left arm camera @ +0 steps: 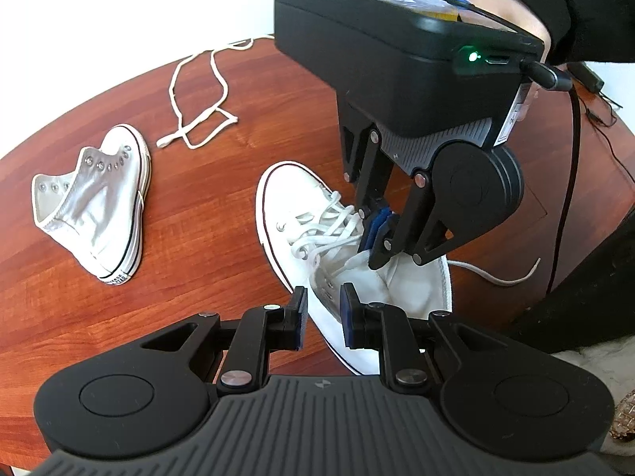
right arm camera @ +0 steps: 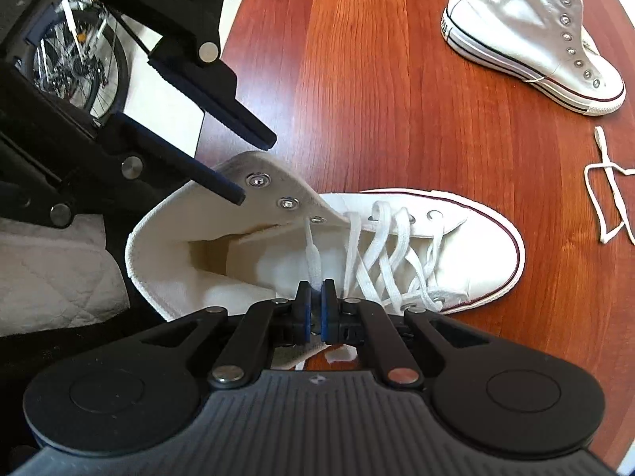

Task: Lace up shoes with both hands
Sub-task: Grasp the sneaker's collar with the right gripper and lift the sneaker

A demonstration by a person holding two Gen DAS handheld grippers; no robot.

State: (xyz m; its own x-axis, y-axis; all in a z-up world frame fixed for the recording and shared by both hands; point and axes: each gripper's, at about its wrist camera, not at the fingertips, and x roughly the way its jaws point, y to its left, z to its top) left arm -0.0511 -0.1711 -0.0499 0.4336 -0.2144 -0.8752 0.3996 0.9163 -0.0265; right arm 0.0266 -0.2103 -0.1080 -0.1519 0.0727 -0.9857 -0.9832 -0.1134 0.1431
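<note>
A white high-top shoe [left arm camera: 293,198] [right arm camera: 456,246], laced partway up, lies on the wooden table [left arm camera: 278,99]. My right gripper [right arm camera: 316,297] [left arm camera: 377,234] points down over its tongue, shut on the tip of the white lace [right arm camera: 311,254] that comes out of an upper eyelet [right arm camera: 316,220]. My left gripper [left arm camera: 325,313] [right arm camera: 256,170] stands open at the shoe's collar. The edge of the eyelet flap [right arm camera: 274,186] lies between its fingers, and the pads do not press on it. The lace's other end [left arm camera: 496,277] trails over the table beside the shoe.
A second white high-top [left arm camera: 99,206] [right arm camera: 516,20] without a lace lies on its side. A loose lace [left arm camera: 198,79] [right arm camera: 607,198] lies coiled near it. A black cable [left arm camera: 571,158] hangs from the right gripper. A bicycle wheel [right arm camera: 79,59] stands past the table edge.
</note>
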